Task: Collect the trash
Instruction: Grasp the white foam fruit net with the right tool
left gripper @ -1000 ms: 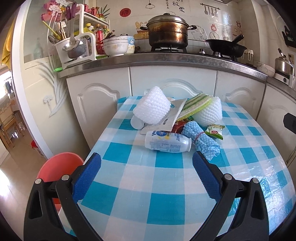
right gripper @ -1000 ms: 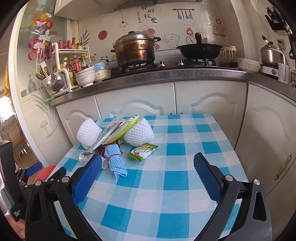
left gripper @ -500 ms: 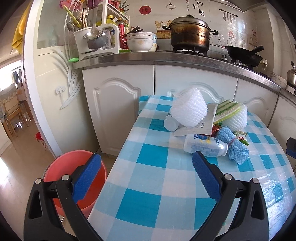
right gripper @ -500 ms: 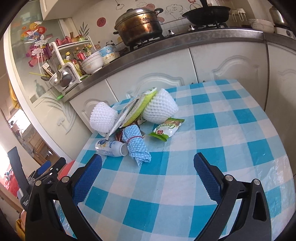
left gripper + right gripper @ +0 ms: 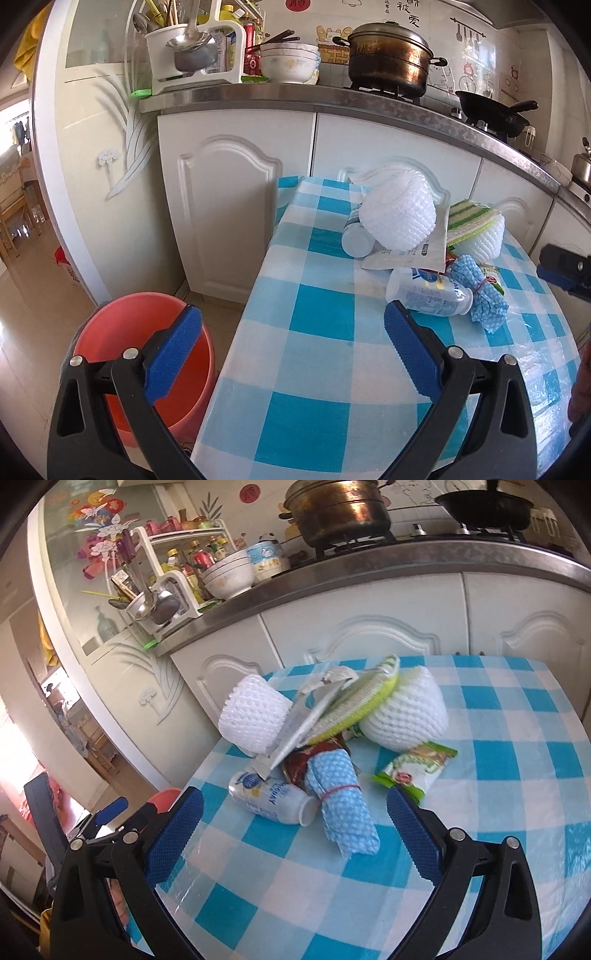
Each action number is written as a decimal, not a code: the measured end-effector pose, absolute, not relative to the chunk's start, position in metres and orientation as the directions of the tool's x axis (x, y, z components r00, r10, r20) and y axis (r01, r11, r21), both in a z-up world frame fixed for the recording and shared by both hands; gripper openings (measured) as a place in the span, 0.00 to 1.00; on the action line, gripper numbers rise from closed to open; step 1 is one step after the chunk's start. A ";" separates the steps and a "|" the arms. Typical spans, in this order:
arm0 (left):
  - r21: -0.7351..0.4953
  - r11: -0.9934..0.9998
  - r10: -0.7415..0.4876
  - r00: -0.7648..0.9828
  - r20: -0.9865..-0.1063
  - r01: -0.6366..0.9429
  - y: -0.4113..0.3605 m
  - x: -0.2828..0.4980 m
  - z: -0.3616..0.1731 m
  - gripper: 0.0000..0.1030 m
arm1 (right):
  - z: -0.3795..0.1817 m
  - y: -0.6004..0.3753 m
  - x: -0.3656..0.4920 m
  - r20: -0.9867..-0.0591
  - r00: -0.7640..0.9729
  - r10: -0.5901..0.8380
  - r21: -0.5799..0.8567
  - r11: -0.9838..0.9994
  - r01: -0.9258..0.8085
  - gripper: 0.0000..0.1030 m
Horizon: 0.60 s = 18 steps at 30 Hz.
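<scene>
A heap of trash lies on the blue-checked table (image 5: 517,760): a white yoghurt bottle (image 5: 271,799) on its side, a rolled blue cloth (image 5: 341,797), a green snack wrapper (image 5: 415,766), two white foam fruit nets (image 5: 255,714) (image 5: 404,710), and a flat packet with a green sponge (image 5: 345,709). My right gripper (image 5: 293,832) is open, low over the table just short of the bottle and cloth. My left gripper (image 5: 291,341) is open above the table's left edge, one finger over the red bucket (image 5: 142,354) on the floor. The same bottle (image 5: 428,291) lies near its right finger.
White kitchen cabinets (image 5: 236,206) stand close behind the table. The steel counter (image 5: 295,92) carries a utensil rack, stacked bowls, a big pot (image 5: 388,59) and a black pan. A second small bottle (image 5: 356,236) lies under the left foam net. Tiled floor opens to the left.
My left gripper has swung left and down, bringing the red bucket under its left finger. My right gripper has moved forward and lower toward the bottle and blue cloth. Both stay open.
</scene>
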<state>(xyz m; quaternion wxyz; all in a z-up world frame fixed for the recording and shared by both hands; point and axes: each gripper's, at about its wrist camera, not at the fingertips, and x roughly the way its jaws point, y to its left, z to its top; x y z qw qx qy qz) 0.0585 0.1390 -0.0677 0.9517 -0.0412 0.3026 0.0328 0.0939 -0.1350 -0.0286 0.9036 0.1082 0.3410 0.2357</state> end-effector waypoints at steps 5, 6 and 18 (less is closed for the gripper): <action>-0.021 0.999 0.025 0.806 -0.591 -0.047 0.140 0.062 -0.074 0.97 | -0.022 -0.093 0.140 -0.608 0.594 0.526 0.342 0.849 -0.402 0.95; -0.031 0.999 0.014 0.808 -0.589 -0.040 0.142 0.062 -0.074 0.97 | -0.021 -0.085 0.149 -0.610 0.591 0.528 0.337 0.848 -0.410 0.95; -0.163 0.986 -0.068 0.799 -0.597 -0.037 0.168 0.076 -0.072 0.97 | -0.029 -0.037 0.224 -0.645 0.598 0.477 0.252 0.871 -0.423 0.89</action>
